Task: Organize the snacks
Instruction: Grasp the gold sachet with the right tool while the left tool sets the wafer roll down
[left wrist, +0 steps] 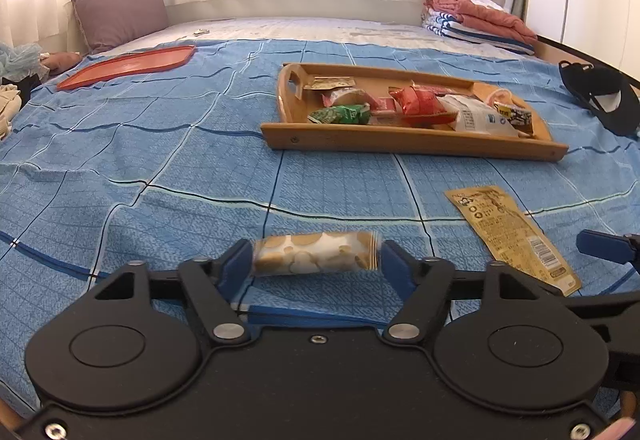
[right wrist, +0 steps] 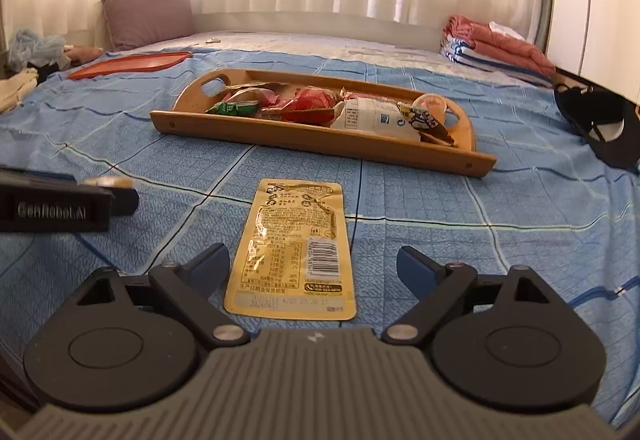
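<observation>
Your left gripper [left wrist: 316, 254] has a cookie packet [left wrist: 316, 253] crosswise between its jaws, each end at a blue pad; whether they press it you cannot tell. Your right gripper [right wrist: 314, 266] stands with jaws wide apart around a yellow pouch [right wrist: 294, 248] flat on the bed. The wooden tray [right wrist: 320, 138] of snacks lies at twelve o'clock.

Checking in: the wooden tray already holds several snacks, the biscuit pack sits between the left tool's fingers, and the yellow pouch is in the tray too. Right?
Not quite. The yellow pouch is not in the wooden tray; it lies flat on the blue bedspread, in front of the right tool, as the right wrist view shows. The rest stands.
</observation>
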Motion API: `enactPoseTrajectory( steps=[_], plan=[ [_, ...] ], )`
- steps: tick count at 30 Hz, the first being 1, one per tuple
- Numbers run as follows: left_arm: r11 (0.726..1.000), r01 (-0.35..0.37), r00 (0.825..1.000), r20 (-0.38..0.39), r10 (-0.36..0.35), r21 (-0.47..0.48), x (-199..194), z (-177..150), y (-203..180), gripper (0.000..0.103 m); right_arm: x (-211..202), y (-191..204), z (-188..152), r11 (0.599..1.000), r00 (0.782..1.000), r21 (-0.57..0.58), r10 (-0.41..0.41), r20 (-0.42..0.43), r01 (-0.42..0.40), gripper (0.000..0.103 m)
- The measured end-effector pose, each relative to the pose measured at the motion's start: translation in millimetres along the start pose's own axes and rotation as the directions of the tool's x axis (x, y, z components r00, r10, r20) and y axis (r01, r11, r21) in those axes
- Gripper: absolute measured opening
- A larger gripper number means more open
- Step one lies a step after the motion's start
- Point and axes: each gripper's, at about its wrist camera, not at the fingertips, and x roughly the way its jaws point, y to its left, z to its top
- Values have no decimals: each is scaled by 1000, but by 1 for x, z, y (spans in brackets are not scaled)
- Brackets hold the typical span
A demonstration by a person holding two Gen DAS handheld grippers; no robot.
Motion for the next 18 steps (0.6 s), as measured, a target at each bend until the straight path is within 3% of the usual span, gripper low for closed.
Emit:
enactPoseTrajectory(
  steps=[4,12,18],
  plan=[
    [1000,-16,1000,15,16,2,0,-1,-1,82,10,1,5,999,1000,37,22,-11,-22,95],
    [999,-1,1000,8,1,-42,7,1,7,84,24,4,9,998,999,67,26,-38,-23,97],
    [998,5,1000,7,-5,-56,5,0,11,79,21,2,7,997,999,71,27,-25,-25,86]
  ],
)
